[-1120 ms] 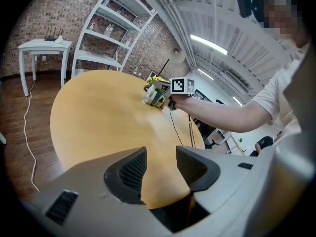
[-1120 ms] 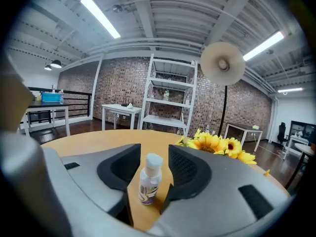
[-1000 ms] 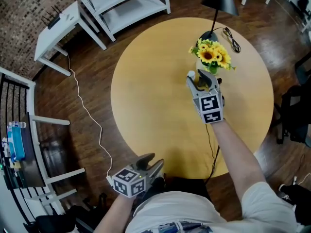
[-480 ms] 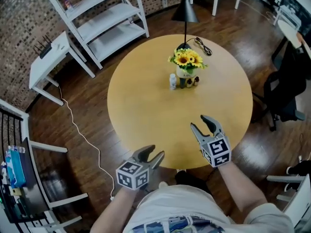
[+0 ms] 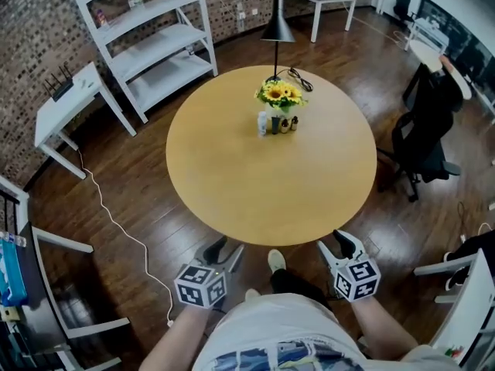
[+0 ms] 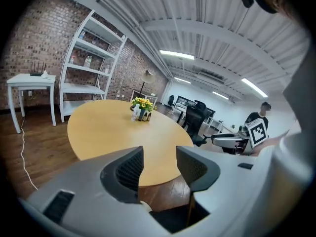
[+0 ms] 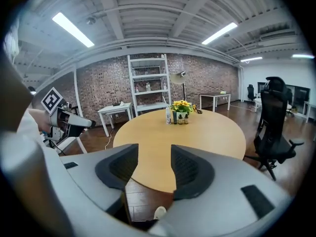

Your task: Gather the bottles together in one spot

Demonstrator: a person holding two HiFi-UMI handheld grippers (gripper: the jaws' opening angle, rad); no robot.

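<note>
Yellow sunflowers in a vase (image 5: 280, 95) mark our spot: the small white and dark bottles (image 5: 274, 124) stand clustered just before it, the gathering seemingly done. Well short of it, our left gripper (image 5: 223, 250) gapes empty; our right gripper (image 5: 336, 243) is opening its jaws, empty too.

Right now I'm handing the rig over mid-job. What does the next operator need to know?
Left gripper: open, empty, held low, short of the table's near edge.
Right gripper: jaws opening, nothing between them, also low and short of the table.
Bottles: a white one and darker ones stand close together beside the flowers on the table's far side.
Done: the bottles look gathered in one spot.
Left: probably nothing; no stray bottle shows on the table.
</note>
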